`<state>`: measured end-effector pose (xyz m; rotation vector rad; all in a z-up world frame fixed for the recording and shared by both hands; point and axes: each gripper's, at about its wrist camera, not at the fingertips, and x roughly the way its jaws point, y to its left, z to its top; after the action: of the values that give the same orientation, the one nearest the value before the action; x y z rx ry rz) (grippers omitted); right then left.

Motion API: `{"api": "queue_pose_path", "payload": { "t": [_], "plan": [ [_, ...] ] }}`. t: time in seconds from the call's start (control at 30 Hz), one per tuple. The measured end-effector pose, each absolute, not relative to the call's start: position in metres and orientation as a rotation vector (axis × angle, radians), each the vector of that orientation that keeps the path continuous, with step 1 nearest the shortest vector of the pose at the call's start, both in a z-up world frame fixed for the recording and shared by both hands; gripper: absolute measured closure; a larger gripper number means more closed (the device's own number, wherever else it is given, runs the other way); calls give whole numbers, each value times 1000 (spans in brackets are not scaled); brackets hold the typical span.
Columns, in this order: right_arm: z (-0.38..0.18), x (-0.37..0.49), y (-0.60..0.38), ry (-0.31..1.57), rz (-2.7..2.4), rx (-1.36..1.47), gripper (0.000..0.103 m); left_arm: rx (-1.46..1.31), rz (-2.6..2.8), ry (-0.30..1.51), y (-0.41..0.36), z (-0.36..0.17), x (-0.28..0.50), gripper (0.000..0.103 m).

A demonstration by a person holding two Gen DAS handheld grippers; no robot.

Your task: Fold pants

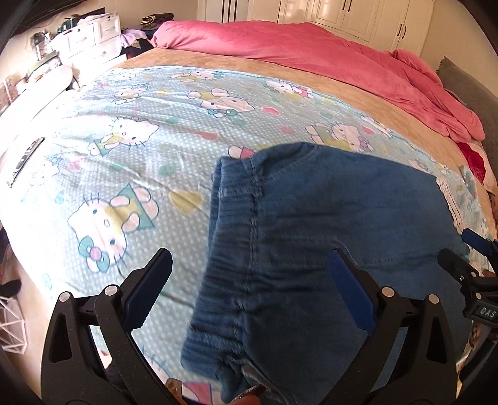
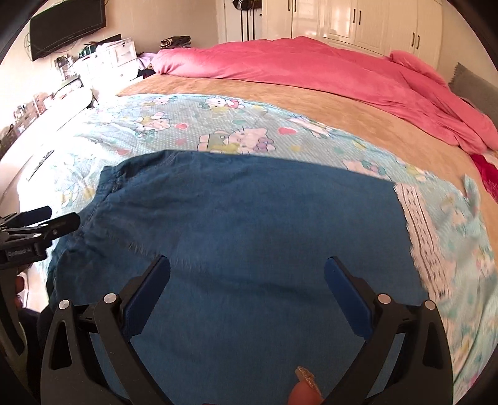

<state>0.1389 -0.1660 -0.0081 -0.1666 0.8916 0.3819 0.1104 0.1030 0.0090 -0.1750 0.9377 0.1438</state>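
Two hand-held grippers hover over blue denim pants [image 2: 242,224] spread on a bed. In the right wrist view, the right gripper [image 2: 247,264] fills the bottom of the frame with its blue-padded fingers [image 2: 146,299] spread wide, grasping nothing; the cloth lies beneath the gap. A fingertip with a glittered nail [image 2: 306,384] shows at the bottom edge. In the left wrist view, the left gripper [image 1: 250,258] is likewise released, jaws wide apart, above the gathered elastic waistband [image 1: 224,280], which runs from lower centre toward mid-frame. The pants occupy the lower right of that view and the centre of the right view, resting on a pale blue cartoon-cat blanket [image 1: 124,140]. Each gripper shows at the edge of the other's view, the left one at mid-left of the right wrist view. Beyond the blanket lies a tan sheet [image 2: 280,93], then a rumpled pink duvet [image 2: 311,59] across the upper frame. White wardrobes [image 2: 358,18] stand behind; white drawers [image 1: 90,37] and a wall-mounted television [image 2: 67,28] fill the upper left.
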Motion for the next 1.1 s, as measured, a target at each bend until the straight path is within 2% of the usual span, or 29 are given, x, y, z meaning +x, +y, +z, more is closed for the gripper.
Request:
{"api": "queue_pose_path", "payload": {
  "t": [0.13,0.4,0.9,0.97,1.03,1.07,1.1],
  "plan": [
    [-7,168,-151,881,408,-221,4,-157,155,923,117,11,128,9],
    [-20,225,-120,918,459,-275,4,-132,151,1021,142,-10,178,9],
    [-44,283,-75,903,537,-467,4,-133,82,1065,152,-33,234,9],
    [-47,285,-71,904,548,-496,4,-132,64,1046,152,-32,234,17],
    [-51,289,-66,910,557,-521,4,-120,47,1036,151,-31,233,50],
    [-53,290,-64,912,562,-529,4,-130,22,1034,151,-31,231,56],
    [-54,292,-62,915,564,-540,4,-141,6,1029,151,-31,229,69]
  ]
}}
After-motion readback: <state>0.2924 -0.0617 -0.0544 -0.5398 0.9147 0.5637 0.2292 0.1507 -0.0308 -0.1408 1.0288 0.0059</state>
